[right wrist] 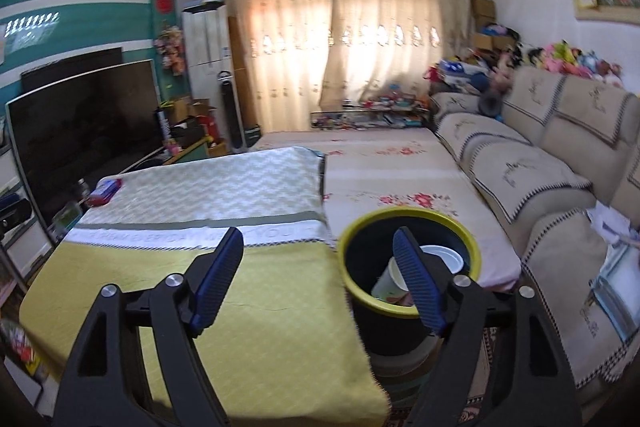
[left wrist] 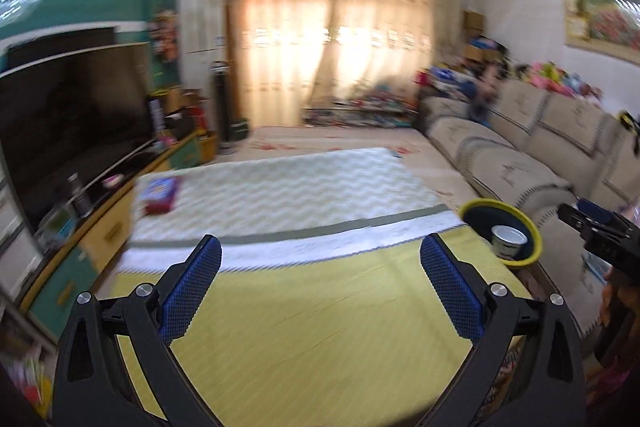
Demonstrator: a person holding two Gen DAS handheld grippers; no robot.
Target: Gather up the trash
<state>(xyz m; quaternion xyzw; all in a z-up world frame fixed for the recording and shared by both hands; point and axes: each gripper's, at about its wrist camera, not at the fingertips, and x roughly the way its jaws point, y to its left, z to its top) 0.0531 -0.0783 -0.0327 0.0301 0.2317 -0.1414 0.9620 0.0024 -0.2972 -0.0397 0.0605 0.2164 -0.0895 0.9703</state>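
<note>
A black bin with a yellow rim [right wrist: 412,217] stands at the right end of the cloth-covered table [right wrist: 260,291]. It holds a paper cup [right wrist: 390,281] and a white lid [right wrist: 444,257]. My right gripper [right wrist: 320,255] is open and empty, its right finger over the bin's mouth. In the left wrist view the bin [left wrist: 520,223] shows at the right with a white cup [left wrist: 508,239] inside. My left gripper [left wrist: 320,267] is open and empty above the yellow cloth [left wrist: 320,327]. A red and blue packet [left wrist: 160,193] lies at the table's far left; it also shows in the right wrist view [right wrist: 105,191].
A long beige sofa [right wrist: 540,167] runs along the right. A large TV [left wrist: 72,115] on a low cabinet [left wrist: 112,227] stands at the left. Curtains [right wrist: 352,39] and toy clutter fill the back. The right gripper's body [left wrist: 604,235] shows at the left view's right edge.
</note>
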